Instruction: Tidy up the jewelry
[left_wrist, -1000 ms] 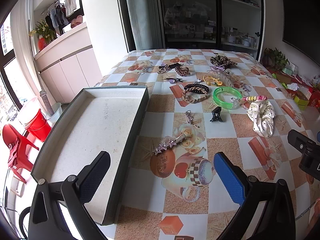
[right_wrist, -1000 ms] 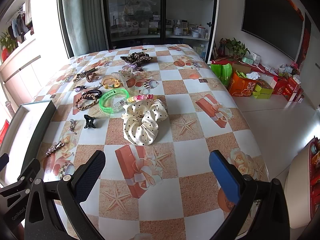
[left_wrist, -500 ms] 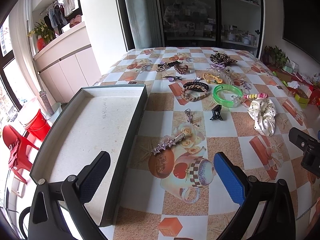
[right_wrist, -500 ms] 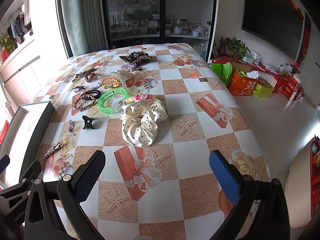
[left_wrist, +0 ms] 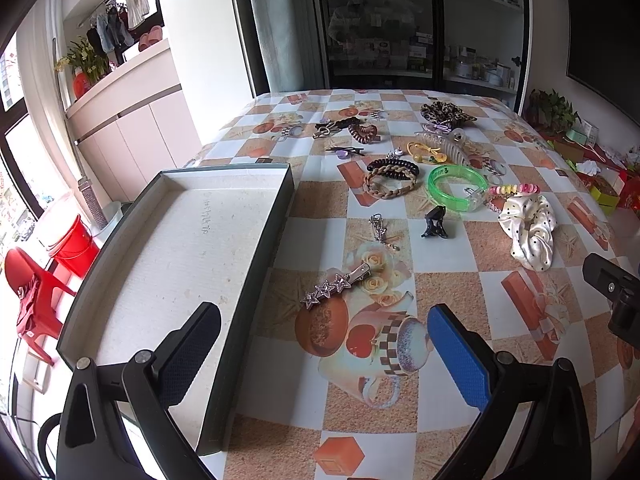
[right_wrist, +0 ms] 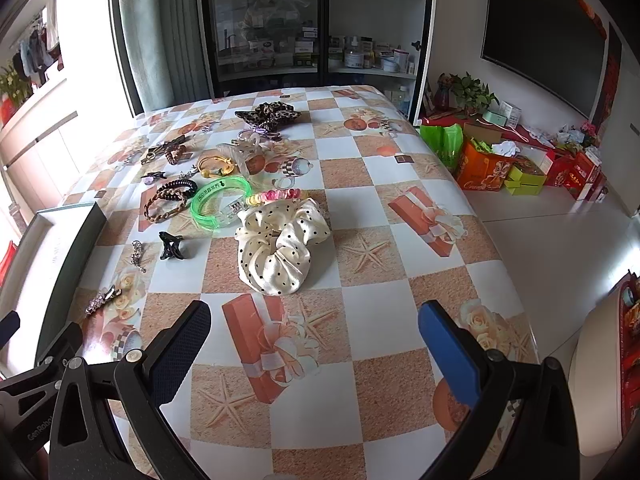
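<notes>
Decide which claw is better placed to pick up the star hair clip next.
Left. The left claw is open with the star hair clip just ahead, beside the tray. The right claw faces the scrunchie.

Bright window daylight from left, sharp, fisheye-bent edges

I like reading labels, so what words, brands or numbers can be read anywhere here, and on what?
"GenRobo", cut off at the frame edge: on the left gripper body, seen from the right wrist.
Dark print on the green bangle: too small to read.
Faint marks on the tray floor: illegible.
Cabinet box labels: blurred.
</notes>
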The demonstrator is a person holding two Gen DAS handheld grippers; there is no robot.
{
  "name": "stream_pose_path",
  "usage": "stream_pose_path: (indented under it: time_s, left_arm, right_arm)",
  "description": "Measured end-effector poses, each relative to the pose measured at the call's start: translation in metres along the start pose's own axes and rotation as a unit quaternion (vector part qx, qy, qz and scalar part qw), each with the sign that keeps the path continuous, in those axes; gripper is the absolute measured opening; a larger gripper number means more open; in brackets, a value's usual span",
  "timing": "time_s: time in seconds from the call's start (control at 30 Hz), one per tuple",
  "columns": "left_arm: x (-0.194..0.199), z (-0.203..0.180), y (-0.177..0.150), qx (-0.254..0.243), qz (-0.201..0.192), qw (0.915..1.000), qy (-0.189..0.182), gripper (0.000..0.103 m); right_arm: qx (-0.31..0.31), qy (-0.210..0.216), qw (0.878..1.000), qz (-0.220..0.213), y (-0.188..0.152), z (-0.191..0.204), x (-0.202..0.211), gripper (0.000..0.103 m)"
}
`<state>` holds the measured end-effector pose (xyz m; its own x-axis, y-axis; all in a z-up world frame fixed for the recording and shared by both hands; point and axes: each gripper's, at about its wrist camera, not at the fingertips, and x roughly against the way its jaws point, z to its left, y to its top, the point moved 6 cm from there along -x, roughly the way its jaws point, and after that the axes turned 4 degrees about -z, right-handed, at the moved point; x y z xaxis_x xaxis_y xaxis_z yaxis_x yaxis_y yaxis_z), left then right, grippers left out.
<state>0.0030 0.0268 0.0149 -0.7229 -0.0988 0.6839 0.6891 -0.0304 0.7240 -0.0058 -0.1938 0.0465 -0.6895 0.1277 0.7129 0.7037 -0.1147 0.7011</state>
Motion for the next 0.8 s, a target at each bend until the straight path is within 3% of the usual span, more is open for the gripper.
stream_pose_path:
  time_s: [0.57, 0.8]
  left_arm:
    - [-0.016, -0.002, 0.002, -0.018, 0.024, 0.9995, -0.010, 0.103]
    - [-0.030, -0.015, 0.005, -0.037, 0.038, 0.9977, -0.041, 0.103]
  right_arm:
    - [0.000, 0.004, 1.000, 0.015, -0.003, -0.001, -0.015, 0.103]
    - [-0.006, 0.014, 0.999, 0.034, -0.001, 0.000, -0.024, 0.103]
